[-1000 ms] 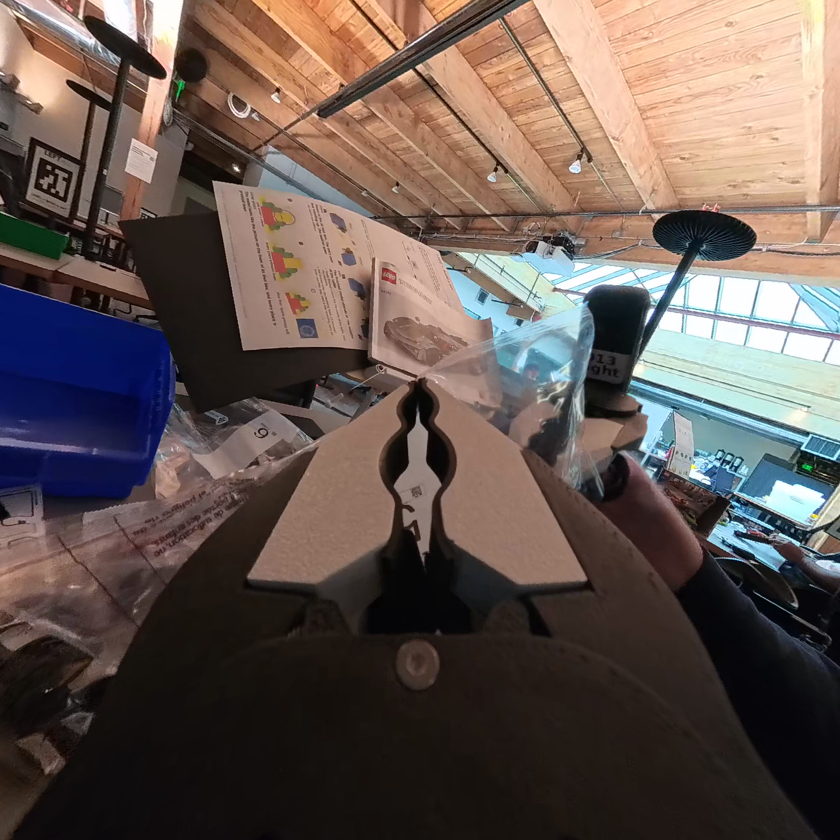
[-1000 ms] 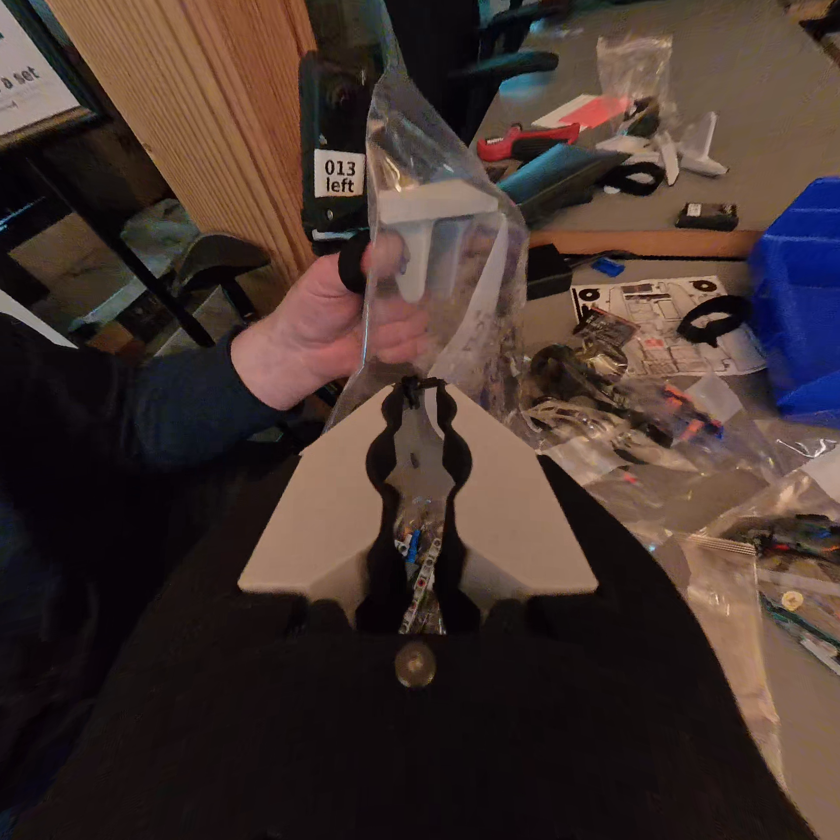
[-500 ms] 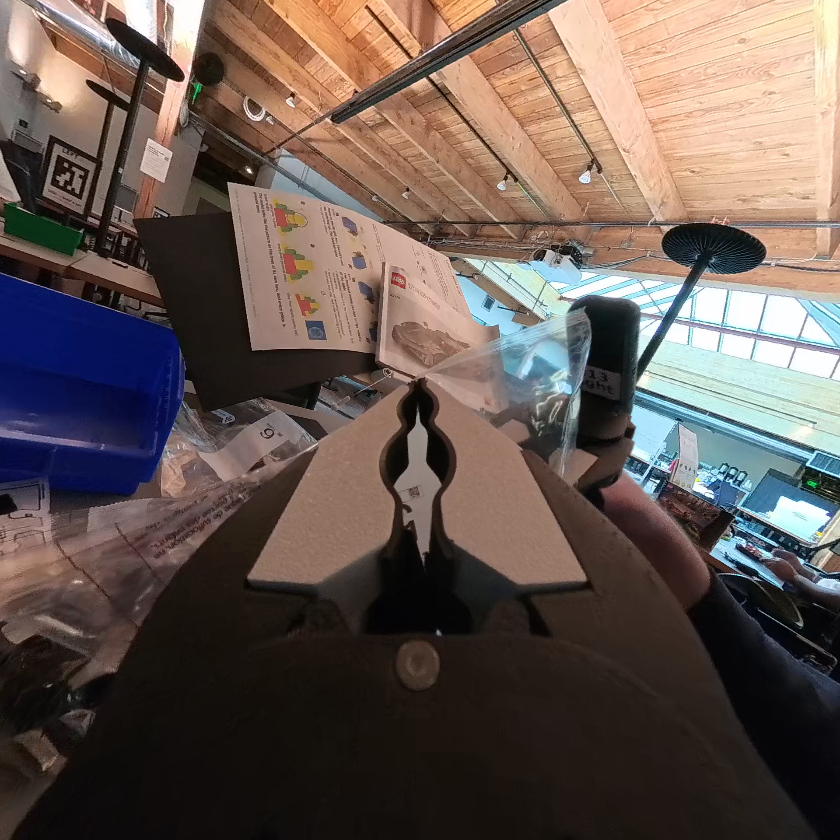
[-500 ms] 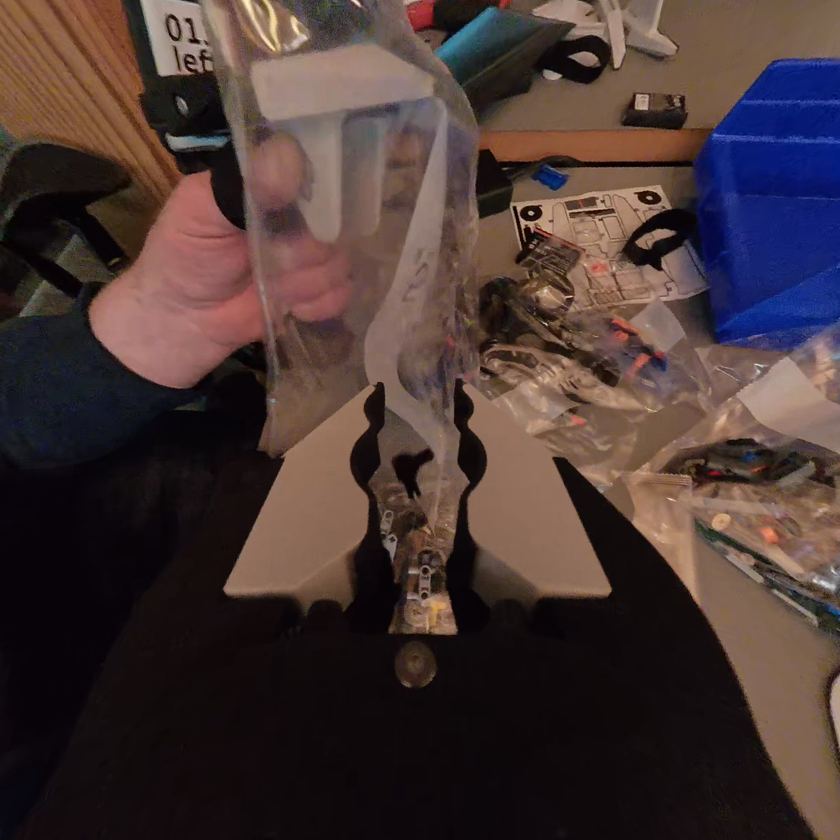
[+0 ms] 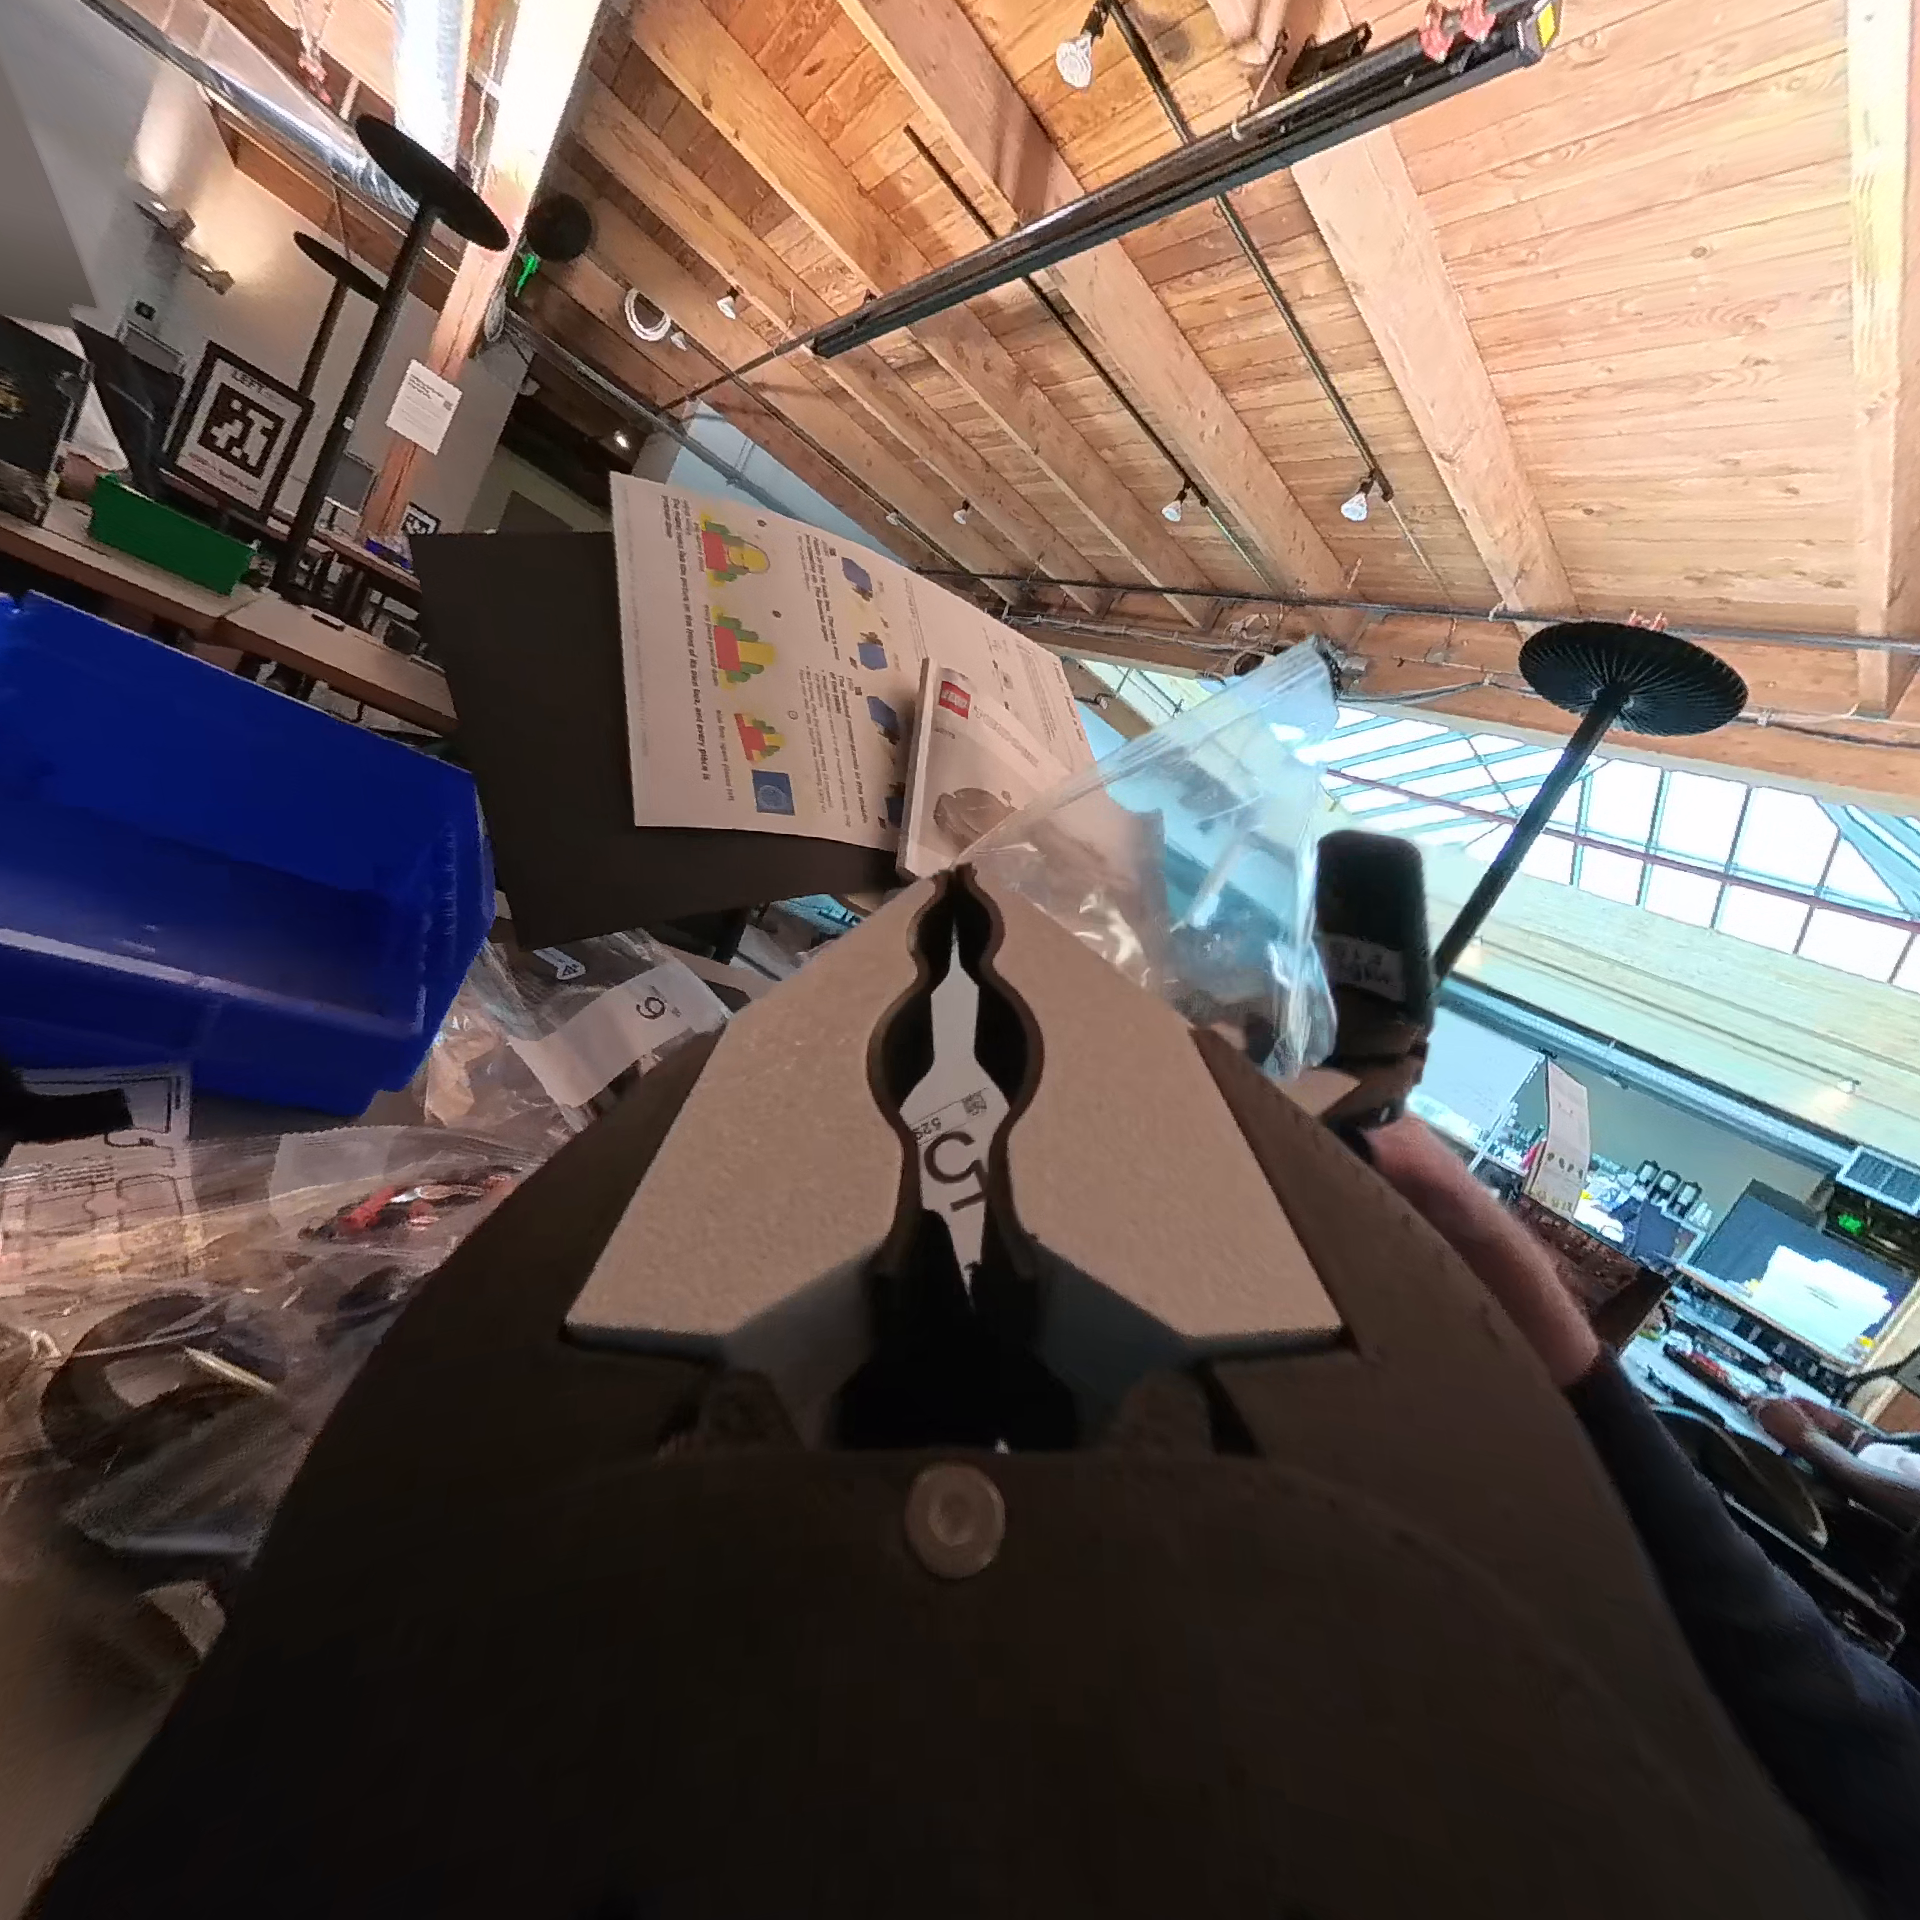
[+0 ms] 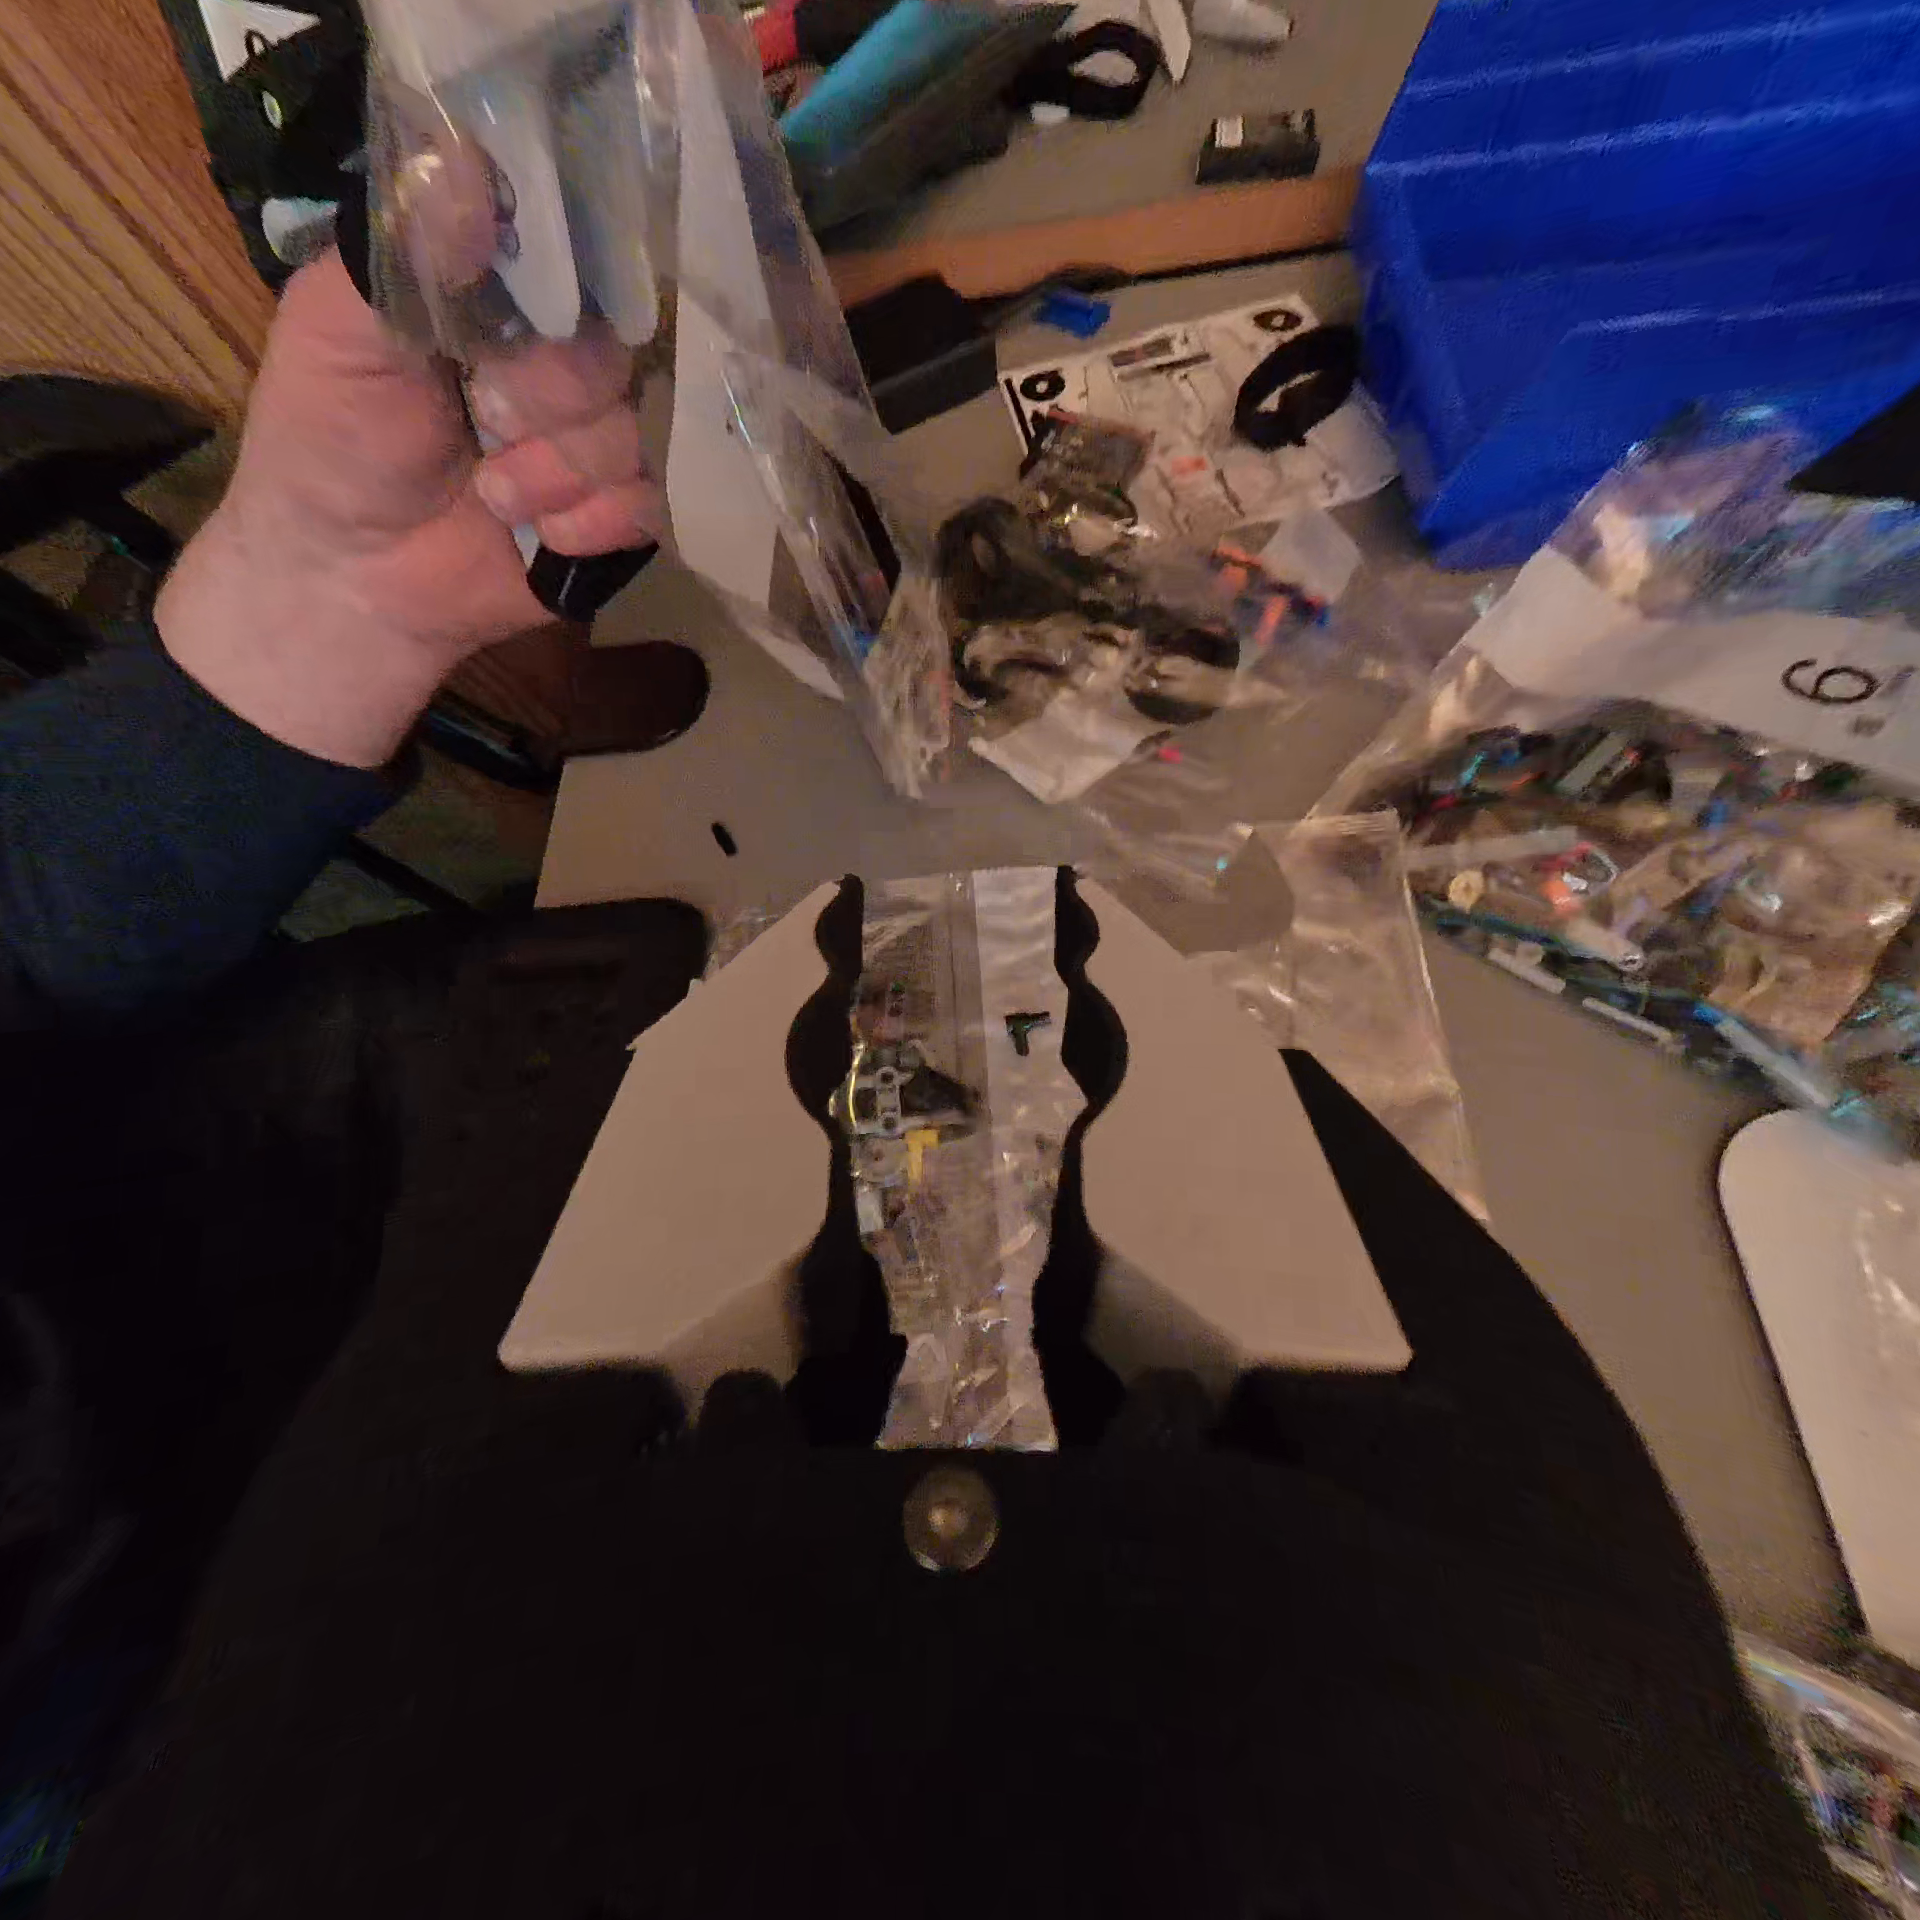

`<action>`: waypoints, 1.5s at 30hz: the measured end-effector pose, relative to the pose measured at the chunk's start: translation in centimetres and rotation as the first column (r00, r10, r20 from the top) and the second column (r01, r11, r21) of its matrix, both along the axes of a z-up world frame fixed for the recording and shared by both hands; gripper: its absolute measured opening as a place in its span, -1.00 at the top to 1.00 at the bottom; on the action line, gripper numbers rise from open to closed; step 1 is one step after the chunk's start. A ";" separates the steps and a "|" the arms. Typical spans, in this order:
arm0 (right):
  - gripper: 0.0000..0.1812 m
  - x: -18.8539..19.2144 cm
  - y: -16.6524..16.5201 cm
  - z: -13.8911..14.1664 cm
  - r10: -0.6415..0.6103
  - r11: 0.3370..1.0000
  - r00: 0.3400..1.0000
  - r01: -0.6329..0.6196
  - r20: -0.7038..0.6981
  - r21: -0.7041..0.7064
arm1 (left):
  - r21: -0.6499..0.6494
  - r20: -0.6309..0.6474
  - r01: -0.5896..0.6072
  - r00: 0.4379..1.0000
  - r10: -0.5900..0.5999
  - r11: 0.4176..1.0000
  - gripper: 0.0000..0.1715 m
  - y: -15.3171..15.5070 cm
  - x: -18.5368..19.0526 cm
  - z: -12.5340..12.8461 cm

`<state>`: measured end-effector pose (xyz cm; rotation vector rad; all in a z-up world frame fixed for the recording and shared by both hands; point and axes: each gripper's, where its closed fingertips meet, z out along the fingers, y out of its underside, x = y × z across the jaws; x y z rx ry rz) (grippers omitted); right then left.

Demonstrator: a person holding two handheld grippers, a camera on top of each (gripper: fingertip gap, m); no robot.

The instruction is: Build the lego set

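Left wrist view. Left gripper (image 5: 956, 883) with jaws together, clamped on a corner of the clear bag (image 5: 1195, 831). Rest of the bag fanning up and to the right of the jaws, its white label showing through the gap between them. Beyond the bag, to the right: the dark handle of the right gripper (image 5: 1361, 966). Left of the jaws: a blue bin (image 5: 208, 831) and more bags of pieces (image 5: 312, 1247) on the tabletop. Straight ahead: a printed instruction sheet (image 5: 748, 675) and a booklet (image 5: 977, 758) propped on a black board (image 5: 520, 727). Overhead, wooden beams and planks; skylight panes far right.

Right wrist view. Right gripper (image 6: 956, 883) with jaws apart, a crumpled stretch of bag with small pieces visible in the gap; contact with the jaws impossible to tell. Up and left of the jaws: the left hand (image 6: 395, 499), clear bag (image 6: 727, 312) hanging from it. Grey tabletop (image 6: 644, 810) ahead, strewn with bags; numbered bag (image 6: 1662, 831) to the right, blue bin (image 6: 1610, 260) beyond it, sticker sheet (image 6: 1195, 384) ahead.

Against half a second ago: right jaws spread wider; bag lifted higher past the left jaws.
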<state>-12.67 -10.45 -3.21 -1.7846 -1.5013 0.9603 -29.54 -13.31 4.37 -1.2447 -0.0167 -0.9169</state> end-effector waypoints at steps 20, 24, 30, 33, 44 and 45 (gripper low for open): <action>1.00 -6.1 -2.1 0.1 0.105 0.994 0.978 -0.107 -0.181 -0.001 | 0.003 -0.139 0.115 0.984 -0.113 0.993 1.00 -2.7 0.4 -0.3; 1.00 -4.8 -2.7 -0.6 0.187 0.981 0.974 -0.192 -0.124 -0.028 | -0.096 -0.300 0.252 0.915 -0.270 0.963 0.81 -4.0 2.3 -2.7; 1.00 -4.7 -2.1 -3.1 0.159 0.985 0.986 -0.161 -0.040 -0.066 | -0.245 -0.434 0.375 0.782 -0.447 0.894 0.39 -4.9 5.7 -6.3; 1.00 -5.0 -2.1 -3.0 0.141 0.986 0.989 -0.144 -0.035 -0.082 | -0.282 -0.510 0.357 0.730 -0.455 0.890 0.71 -4.9 6.7 -7.9; 0.74 -4.0 -0.3 -2.8 0.079 0.988 0.994 -0.088 -0.081 -0.127 | -0.284 -0.597 0.275 0.699 -0.394 0.919 1.00 -4.1 6.0 -8.6; 0.74 -3.3 0.5 -3.1 0.047 0.991 0.997 -0.055 -0.063 -0.126 | -0.281 -0.603 0.271 0.696 -0.389 0.921 1.00 -4.1 6.1 -8.7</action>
